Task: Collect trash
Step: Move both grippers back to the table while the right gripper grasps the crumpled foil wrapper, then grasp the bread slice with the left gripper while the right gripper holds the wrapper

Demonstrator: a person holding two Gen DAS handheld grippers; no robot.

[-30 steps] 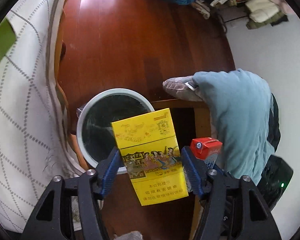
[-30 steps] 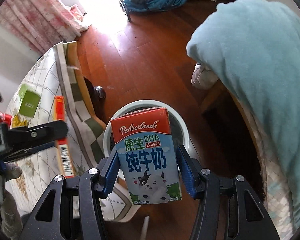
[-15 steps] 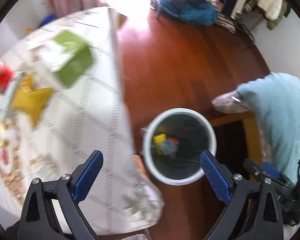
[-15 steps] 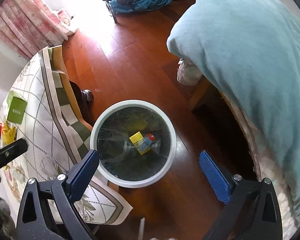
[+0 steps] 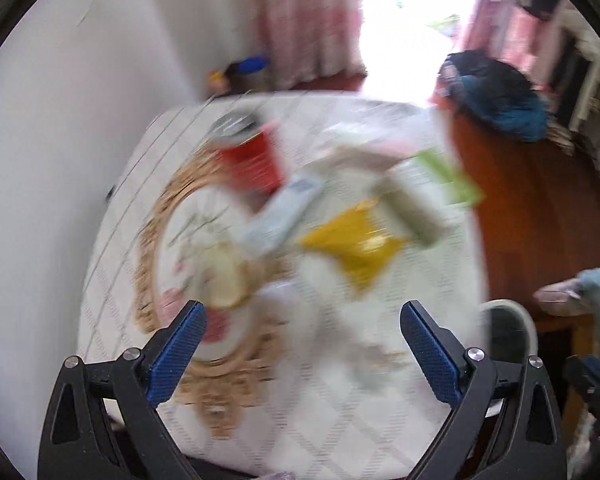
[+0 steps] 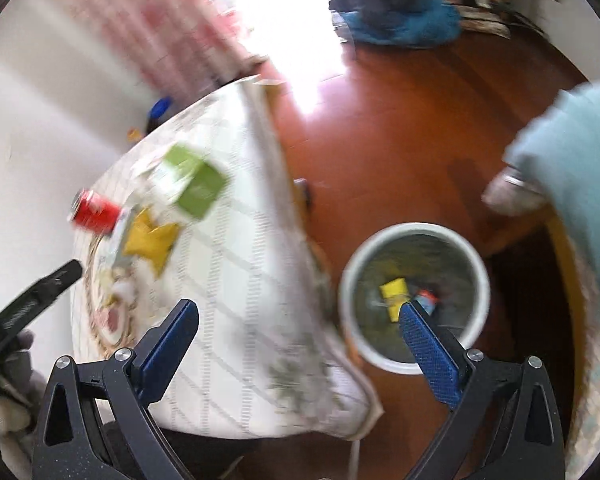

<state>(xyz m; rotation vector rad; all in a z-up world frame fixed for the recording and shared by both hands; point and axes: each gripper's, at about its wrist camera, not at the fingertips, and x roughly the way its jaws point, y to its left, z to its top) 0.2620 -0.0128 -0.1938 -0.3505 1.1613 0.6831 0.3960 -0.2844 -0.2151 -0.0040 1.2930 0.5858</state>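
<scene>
Two claws, both spread wide and empty. Largest first: surface under a pale checked cloth, filling the left wrist view, blurred. Next, white bin on the wooden floor, just right of the surface's edge, placed within easy reach for drops; yellow box and a small red-topped carton lying at its bottom. Then trash on the far surface: green box, yellow wrapper, red can on its side, pale tube-like item between can and wrapper. Left claw aimed over the clutter, probably lining up another pick. Right claw straddling surface edge and bin.
</scene>
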